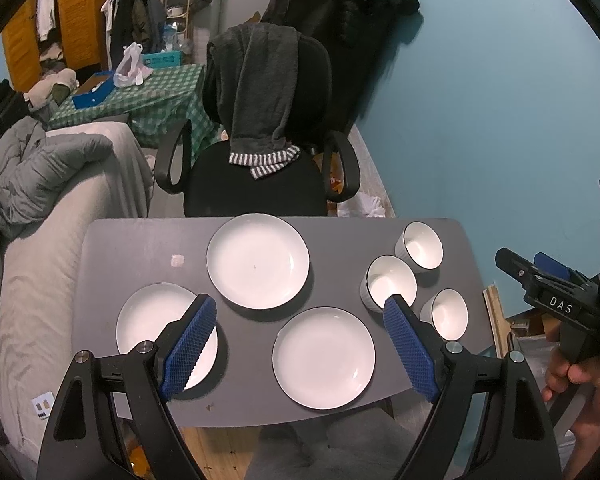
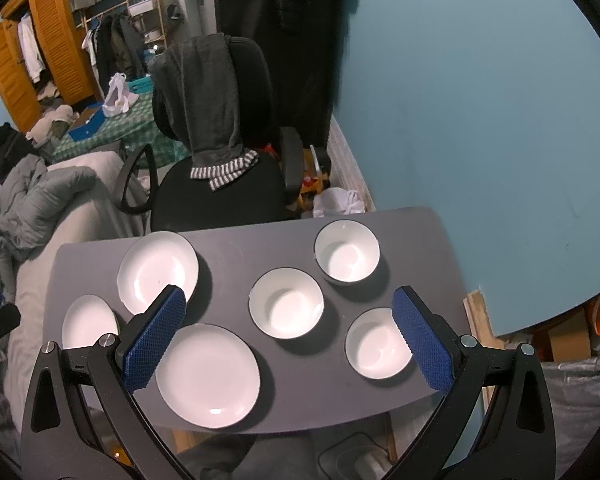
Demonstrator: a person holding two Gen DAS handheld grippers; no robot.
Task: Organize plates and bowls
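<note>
Three white plates lie apart on the grey table: a far plate, a left plate and a near plate. Three white bowls stand at the right: far bowl, middle bowl, near bowl. My left gripper is open and empty above the table's near half. My right gripper is open and empty above the middle bowl, with the far bowl, the near bowl and the near plate around it. It also shows at the right in the left wrist view.
A black office chair draped with a grey garment stands behind the table. A bed with a grey duvet lies along the left. The blue wall is at the right. Boxes and clutter sit on the floor to the right.
</note>
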